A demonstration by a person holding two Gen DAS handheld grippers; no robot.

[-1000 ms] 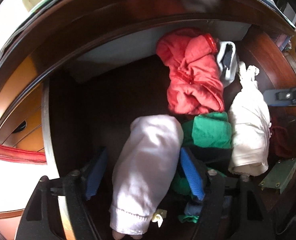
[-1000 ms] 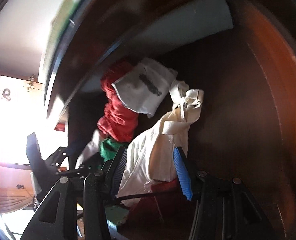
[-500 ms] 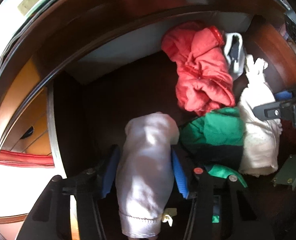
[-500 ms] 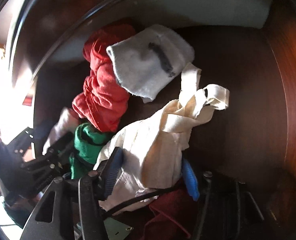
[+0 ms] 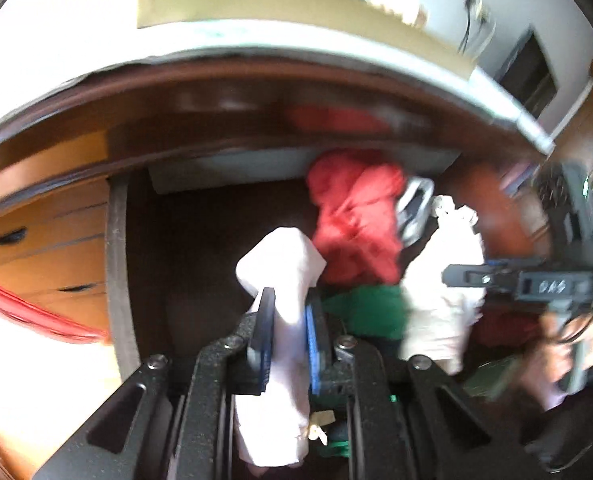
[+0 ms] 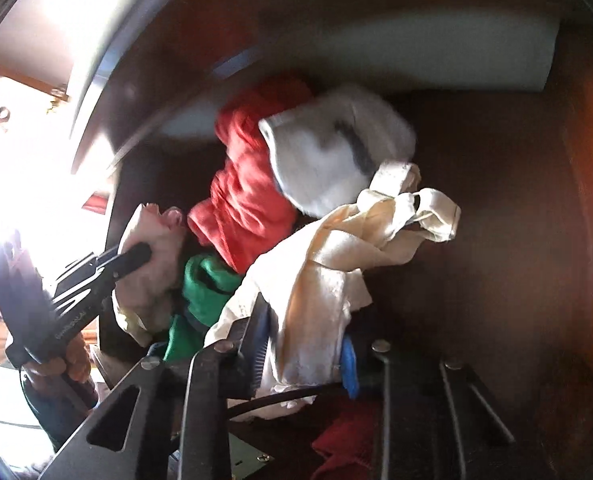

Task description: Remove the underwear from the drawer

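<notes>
both pieces gripped, neither out of the dark wooden drawer (image 5: 116, 264) yet. left gripper (image 5: 288, 320) clamped on pale pink rolled underwear (image 5: 280, 268); right gripper (image 6: 302, 344) jaws closing on crumpled cream cotton underwear (image 6: 336, 264). lift-out remains. red garment (image 6: 244, 204), green cloth (image 6: 204, 288), grey-white sock (image 6: 328, 156) crowd alongside; may snag.

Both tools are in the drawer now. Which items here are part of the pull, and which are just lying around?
In play:
- pale pink garment, left tool shut on it
- cream garment, right tool closing on it
- drawer

Lying about:
- red garment
- green garment
- white sock with dark mark
</notes>
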